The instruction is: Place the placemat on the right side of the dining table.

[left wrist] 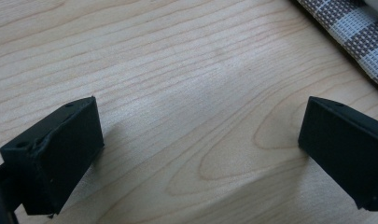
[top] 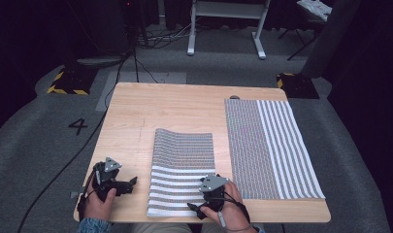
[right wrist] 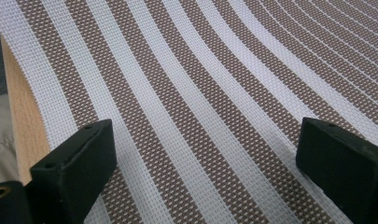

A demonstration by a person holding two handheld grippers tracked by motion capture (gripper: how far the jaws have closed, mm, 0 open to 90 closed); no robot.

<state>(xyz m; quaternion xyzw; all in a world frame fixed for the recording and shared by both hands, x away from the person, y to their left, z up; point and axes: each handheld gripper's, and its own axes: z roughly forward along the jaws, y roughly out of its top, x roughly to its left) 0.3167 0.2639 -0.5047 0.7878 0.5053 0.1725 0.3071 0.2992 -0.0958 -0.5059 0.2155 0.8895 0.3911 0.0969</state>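
Note:
A folded woven placemat [top: 182,170] with brown and white stripes lies at the middle of the wooden table [top: 184,107]; its far half bulges up slightly. My right gripper [top: 195,209] hovers over the mat's near right corner. In the right gripper view it [right wrist: 205,168] stands open, with the striped mat [right wrist: 200,93] under the jaws and nothing pinched. My left gripper [top: 132,182] rests left of the mat, pointing toward it. In the left gripper view it [left wrist: 200,149] is open over bare wood, and the mat's edge [left wrist: 354,32] shows at the top right.
A second, larger placemat [top: 271,145] lies flat along the table's right side. The table's near edge [right wrist: 18,121] runs just beside the right gripper. Beyond the table are grey carpet, a floor cable [top: 63,170] and a white desk frame [top: 225,24].

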